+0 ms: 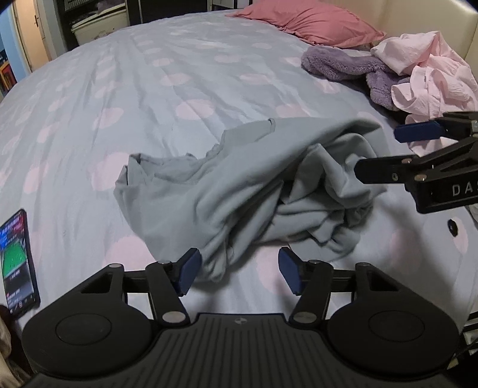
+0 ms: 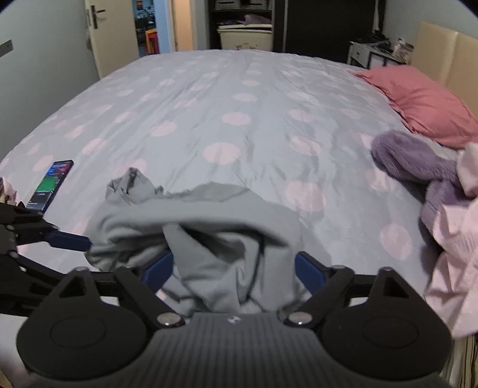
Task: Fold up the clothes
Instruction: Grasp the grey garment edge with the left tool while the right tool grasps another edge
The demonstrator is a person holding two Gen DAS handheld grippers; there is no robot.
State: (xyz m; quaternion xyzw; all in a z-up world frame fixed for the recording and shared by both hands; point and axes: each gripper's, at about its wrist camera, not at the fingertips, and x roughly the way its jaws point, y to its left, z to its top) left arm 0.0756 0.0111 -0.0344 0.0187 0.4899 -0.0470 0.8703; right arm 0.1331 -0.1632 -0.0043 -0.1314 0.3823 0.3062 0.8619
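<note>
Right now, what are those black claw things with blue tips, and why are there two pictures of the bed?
They are two hand-held grabbers a person uses for folding clothes. Each carries a camera looking along its jaws, so you get one picture from the left gripper and one from the right gripper. Both stand open around a crumpled grey garment on the spotted bed cover; nothing is pinched yet. Nearby lie a purple fluffy garment, pink clothes, a pink pillow and a phone.

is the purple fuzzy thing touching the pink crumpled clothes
Touching. In the left wrist view the pink clothes lie piled over the far end of the purple fuzzy garment, hiding part of it with no bedspread showing between them; the right wrist view shows the same overlap.
</note>
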